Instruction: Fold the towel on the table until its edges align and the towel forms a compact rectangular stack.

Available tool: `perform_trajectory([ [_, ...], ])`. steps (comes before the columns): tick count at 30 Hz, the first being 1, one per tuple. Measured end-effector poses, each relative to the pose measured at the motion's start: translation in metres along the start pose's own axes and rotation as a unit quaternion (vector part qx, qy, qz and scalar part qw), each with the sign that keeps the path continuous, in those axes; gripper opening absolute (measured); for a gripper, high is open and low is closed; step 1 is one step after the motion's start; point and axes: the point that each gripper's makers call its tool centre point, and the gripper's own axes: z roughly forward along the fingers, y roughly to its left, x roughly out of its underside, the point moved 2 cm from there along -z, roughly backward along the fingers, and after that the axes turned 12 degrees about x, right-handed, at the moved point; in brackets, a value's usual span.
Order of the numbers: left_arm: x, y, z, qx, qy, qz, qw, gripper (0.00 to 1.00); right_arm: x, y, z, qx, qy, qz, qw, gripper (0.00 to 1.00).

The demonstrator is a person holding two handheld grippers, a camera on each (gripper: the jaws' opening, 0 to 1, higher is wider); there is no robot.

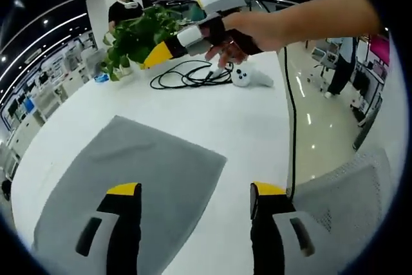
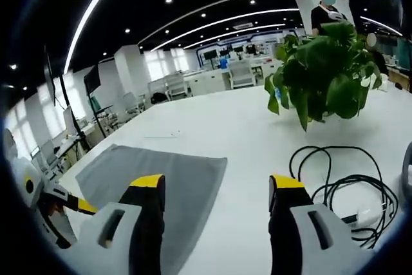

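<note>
**Jaws wide, towel flat**

Left gripper (image 1: 194, 198) up close, jaws spread wide, gripping nothing, over the grey towel (image 1: 138, 185) lying flat on the white table (image 1: 238, 120). Right gripper (image 2: 219, 188) likewise gaping, empty, towel at nine o'clock. At twelve o'clock: black cable (image 1: 190, 75), white controller (image 1: 250, 78), potted plant (image 2: 325, 69).

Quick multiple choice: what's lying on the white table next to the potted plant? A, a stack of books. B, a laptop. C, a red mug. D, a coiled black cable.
D: a coiled black cable lies on the table just in front of the potted plant, and the left gripper view shows the same.
</note>
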Motion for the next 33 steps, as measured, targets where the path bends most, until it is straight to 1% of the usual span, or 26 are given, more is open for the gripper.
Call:
perform_trajectory([
  [2, 0.000, 0.000, 0.006, 0.010, 0.000, -0.007, 0.9999, 0.63, 0.001, -0.001, 0.005, -0.001, 0.003, -0.002, 1.0000, 0.65],
  [3, -0.001, 0.000, 0.008, 0.014, -0.002, -0.007, 0.9999, 0.58, 0.001, -0.001, 0.007, -0.001, 0.004, -0.002, 1.0000, 0.64],
  [5, -0.003, -0.001, 0.013, 0.025, -0.005, -0.012, 0.9996, 0.51, 0.000, -0.001, 0.012, -0.003, 0.003, 0.002, 1.0000, 0.63],
  [7, -0.001, -0.004, 0.021, 0.043, 0.002, -0.026, 0.9987, 0.48, 0.000, -0.003, 0.019, -0.004, 0.005, 0.008, 0.9999, 0.63],
  [9, 0.000, -0.002, 0.027, 0.049, 0.004, -0.032, 0.9983, 0.44, 0.003, -0.004, 0.028, -0.008, 0.014, 0.017, 0.9997, 0.63],
  [11, 0.000, -0.003, 0.033, 0.056, 0.005, -0.039, 0.9977, 0.43, 0.006, -0.003, 0.033, -0.010, 0.018, 0.017, 0.9997, 0.62],
  [15, 0.002, -0.005, 0.043, 0.064, 0.011, -0.036, 0.9972, 0.41, 0.008, -0.002, 0.042, -0.013, 0.025, 0.015, 0.9995, 0.60],
  [18, 0.003, -0.007, 0.049, 0.072, 0.014, -0.039, 0.9965, 0.40, 0.009, -0.002, 0.047, -0.014, 0.028, 0.021, 0.9993, 0.58],
  [22, 0.004, -0.008, 0.055, 0.078, 0.016, -0.039, 0.9961, 0.38, 0.011, -0.002, 0.053, -0.014, 0.032, 0.025, 0.9991, 0.54],
  [26, 0.003, -0.006, 0.063, 0.086, 0.016, -0.043, 0.9952, 0.37, 0.016, 0.005, 0.061, -0.022, 0.044, 0.032, 0.9983, 0.53],
  [29, 0.002, -0.005, 0.070, 0.093, 0.017, -0.047, 0.9944, 0.36, 0.018, 0.009, 0.067, -0.024, 0.051, 0.037, 0.9977, 0.50],
  [33, 0.001, -0.005, 0.077, 0.099, 0.015, -0.052, 0.9936, 0.35, 0.023, 0.009, 0.078, -0.024, 0.060, 0.042, 0.9970, 0.49],
])
